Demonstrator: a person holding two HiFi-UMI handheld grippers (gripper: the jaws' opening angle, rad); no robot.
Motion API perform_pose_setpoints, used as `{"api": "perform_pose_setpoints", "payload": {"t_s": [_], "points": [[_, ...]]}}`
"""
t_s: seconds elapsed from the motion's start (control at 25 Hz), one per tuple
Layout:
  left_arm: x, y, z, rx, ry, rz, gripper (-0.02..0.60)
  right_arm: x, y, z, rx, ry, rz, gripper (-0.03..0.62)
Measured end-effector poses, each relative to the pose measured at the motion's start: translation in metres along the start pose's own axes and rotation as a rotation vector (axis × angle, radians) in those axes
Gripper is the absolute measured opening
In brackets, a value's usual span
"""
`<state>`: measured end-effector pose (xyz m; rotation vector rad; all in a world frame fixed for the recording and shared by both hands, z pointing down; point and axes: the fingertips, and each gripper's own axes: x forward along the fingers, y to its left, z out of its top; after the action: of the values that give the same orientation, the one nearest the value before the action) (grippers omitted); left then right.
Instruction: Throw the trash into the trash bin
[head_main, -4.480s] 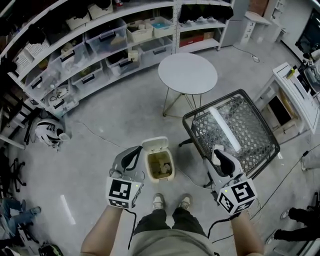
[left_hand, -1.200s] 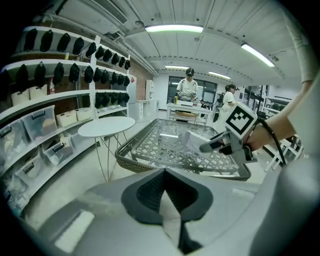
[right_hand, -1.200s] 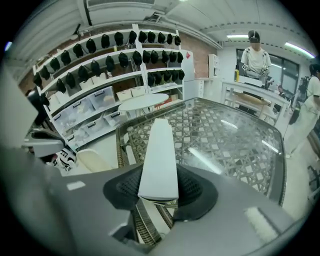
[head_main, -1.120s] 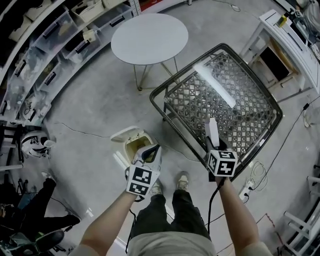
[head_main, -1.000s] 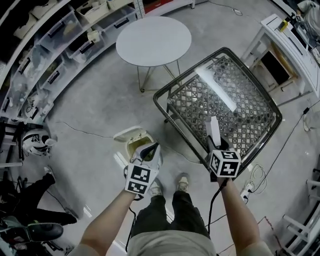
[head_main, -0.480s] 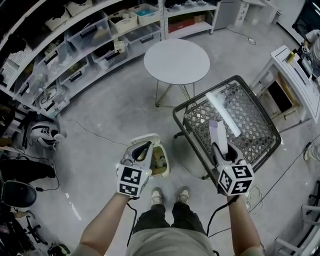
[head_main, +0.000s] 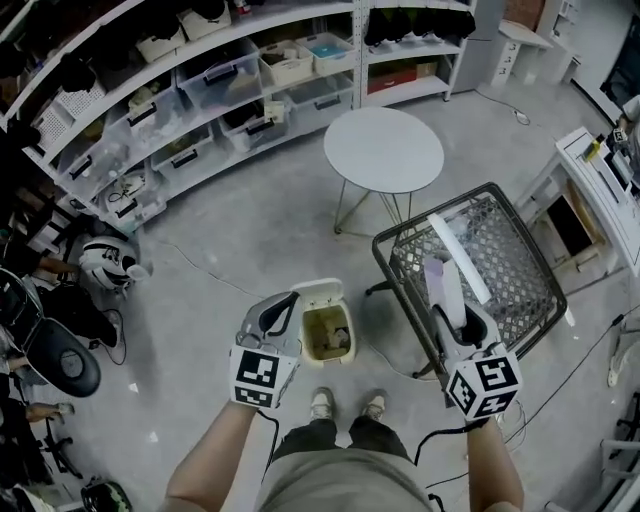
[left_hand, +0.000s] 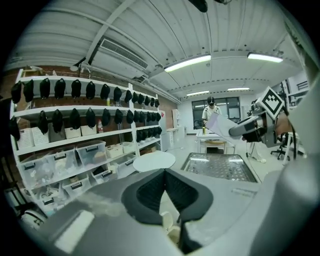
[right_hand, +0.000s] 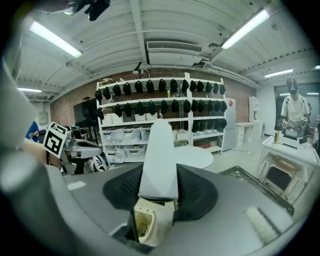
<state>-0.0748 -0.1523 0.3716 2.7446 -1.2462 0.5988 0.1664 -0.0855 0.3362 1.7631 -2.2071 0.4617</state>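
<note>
The cream trash bin (head_main: 325, 333) stands on the floor with its lid up and scraps inside, just ahead of my feet and between my two hands. My right gripper (head_main: 452, 312) is shut on a pale flat strip of trash (head_main: 441, 280), which sticks up from its jaws over the near edge of the wire mesh basket (head_main: 500, 300). In the right gripper view the strip (right_hand: 159, 155) rises between the pads, and the bin (right_hand: 149, 223) shows below. My left gripper (head_main: 283, 305) hangs left of the bin, jaws together, nothing in them (left_hand: 164, 172).
A round white table (head_main: 383, 150) stands beyond the bin. Shelves with plastic boxes (head_main: 200, 90) run along the back left. A white desk (head_main: 600, 170) is at the right. A cable (head_main: 180, 262) lies on the floor. A person (left_hand: 210, 107) stands far back.
Both grippers have risen, the right one still with the strip. The bin, earlier partly under the left gripper, now shows whole between the two hands.
</note>
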Motion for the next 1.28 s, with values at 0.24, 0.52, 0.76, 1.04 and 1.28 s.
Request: {"api": "perform_pose_setpoints", "payload": {"t_s": [0.24, 0.52, 0.76, 1.04, 1.28], "points": [[-0.023, 0.017, 0.002, 0.035, -0.017, 0.022, 0.003, 0.017, 0.032, 0.003, 0.01, 0.009, 0.068, 0.163], [-0.024, 0.039, -0.04, -0.023, 0.039, 0.062, 0.003, 0.076, 0.081, -0.032, -0.003, 0.103, 0.191, 0.163], [-0.018, 0.052, -0.092, -0.089, 0.116, 0.079, 0.003, 0.124, 0.112, -0.086, 0.032, 0.229, 0.261, 0.163], [-0.001, 0.062, -0.164, -0.165, 0.191, 0.08, 0.003, 0.17, 0.123, -0.174, 0.058, 0.384, 0.259, 0.163], [0.017, 0.06, -0.239, -0.22, 0.269, 0.073, 0.003, 0.202, 0.127, -0.263, 0.101, 0.516, 0.248, 0.163]]}}
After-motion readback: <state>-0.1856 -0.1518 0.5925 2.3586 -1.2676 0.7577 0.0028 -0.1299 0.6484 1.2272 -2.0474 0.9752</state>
